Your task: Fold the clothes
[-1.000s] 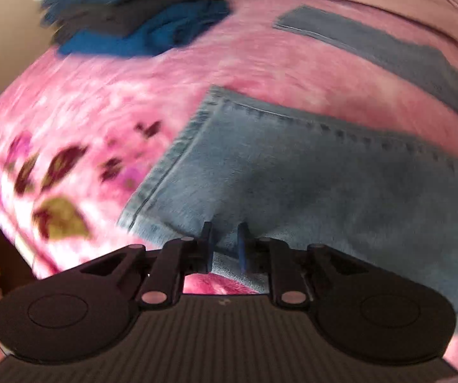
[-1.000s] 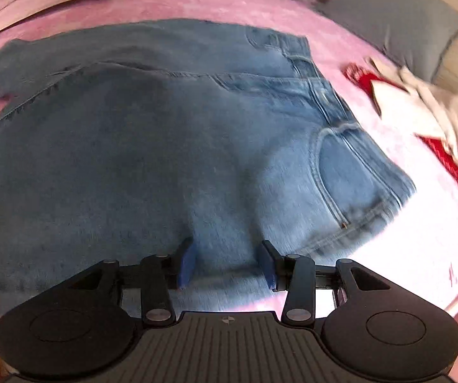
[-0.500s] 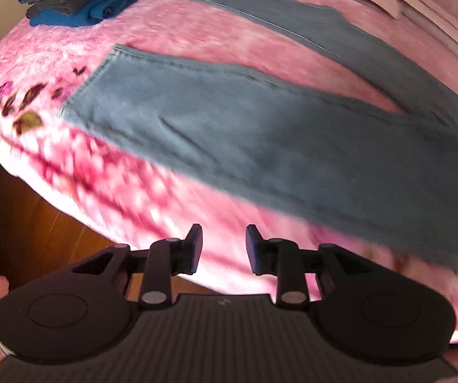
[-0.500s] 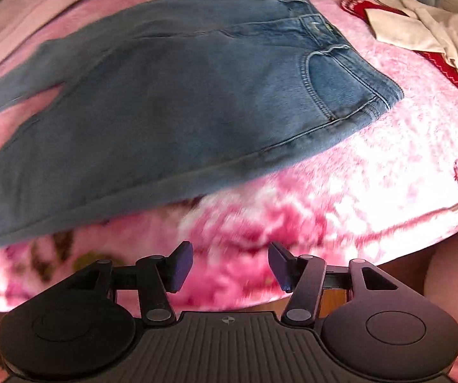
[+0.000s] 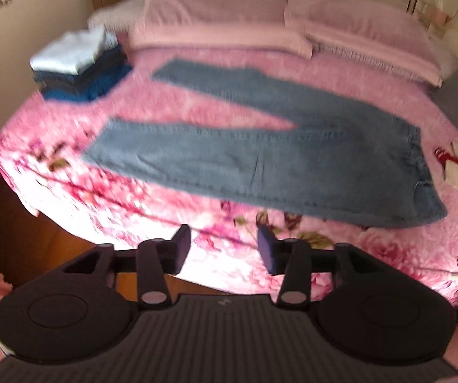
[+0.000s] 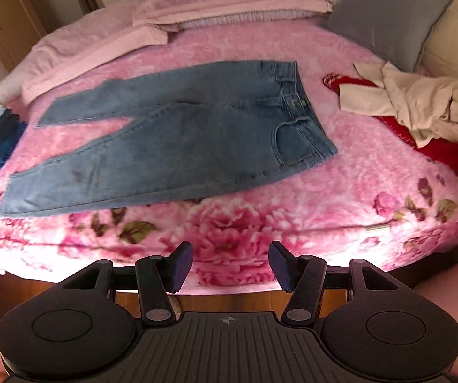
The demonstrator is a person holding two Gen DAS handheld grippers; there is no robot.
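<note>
the jeans [image 6: 177, 146] lie flat on the pink bed [image 6: 372, 172] (legs splayed apart); the left gripper [image 5: 224, 249] and right gripper [image 6: 230, 265] hang clear, fingers spread, empty.

One pair of blue jeans [image 6: 177, 146] lies spread flat on one bed with a pink floral blanket [image 6: 372, 172]. One stack of folded clothes [image 5: 78, 70] sits at a far corner of the bed; its layers blur together and cannot be counted. One loose heap of unfolded garments [image 6: 420, 108], cream over red, lies beside the jeans' waistband end. Two pink pillows [image 5: 356, 32] and one grey cushion [image 6: 385, 12] line the head of the bed. Two tools appear, one per view: the left tool [image 5: 224, 252] and the right tool [image 6: 230, 265].
</note>
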